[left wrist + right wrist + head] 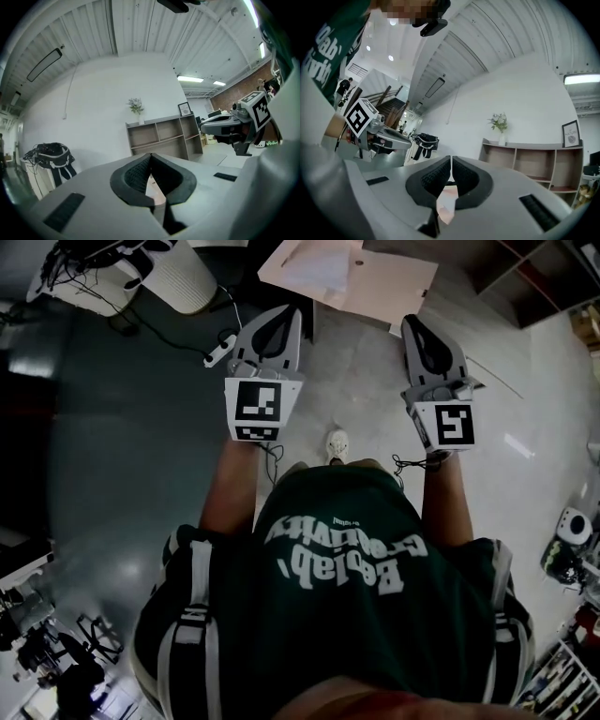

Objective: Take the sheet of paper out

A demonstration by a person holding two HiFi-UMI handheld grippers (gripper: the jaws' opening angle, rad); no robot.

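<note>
A pale pink tabletop [394, 282] lies ahead at the top of the head view, with a lighter, folded sheet of paper [314, 268] on it. Both grippers are held level in front of the person, short of that table. My left gripper [287, 313] is shut, its black pads meeting at the tips [151, 154] with nothing between them. My right gripper [413, 324] is shut too, the pads closed together [451, 158] and empty. Each gripper shows in the other's view: the right one [233, 125] and the left one [380, 137].
A white ribbed bin [178, 273] stands at the upper left, with a power strip [217, 353] and cables on the grey floor. An open wooden shelf unit [164, 138] with a plant on top stands against the white wall. A black bag on a stand [52, 157] stands to its left.
</note>
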